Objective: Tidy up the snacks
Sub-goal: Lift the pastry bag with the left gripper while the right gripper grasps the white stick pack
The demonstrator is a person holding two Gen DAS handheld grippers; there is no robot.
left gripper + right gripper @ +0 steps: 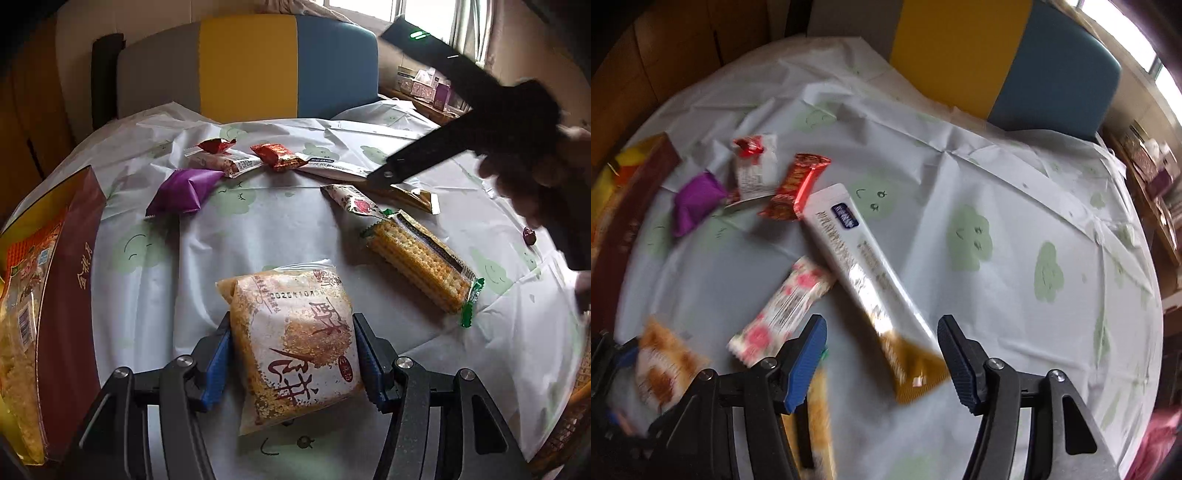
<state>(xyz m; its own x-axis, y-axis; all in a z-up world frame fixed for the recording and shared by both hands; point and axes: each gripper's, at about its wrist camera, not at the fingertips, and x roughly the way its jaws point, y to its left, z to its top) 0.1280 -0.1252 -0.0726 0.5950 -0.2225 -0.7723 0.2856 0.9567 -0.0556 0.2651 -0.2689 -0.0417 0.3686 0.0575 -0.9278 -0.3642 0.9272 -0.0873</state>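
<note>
Left wrist view: your left gripper clamps the sesame pastry packet between its pads. Your right gripper hangs spread apart, the long white stick pack lying between its fingers.

In the left wrist view, the right gripper and the hand holding it are smearing into a dark blur, hiding part of the long white sachet lying behind them. The maroon box is running off the left edge. In the right wrist view, motion blur is softening the floral packet, making its print unreadable
</note>
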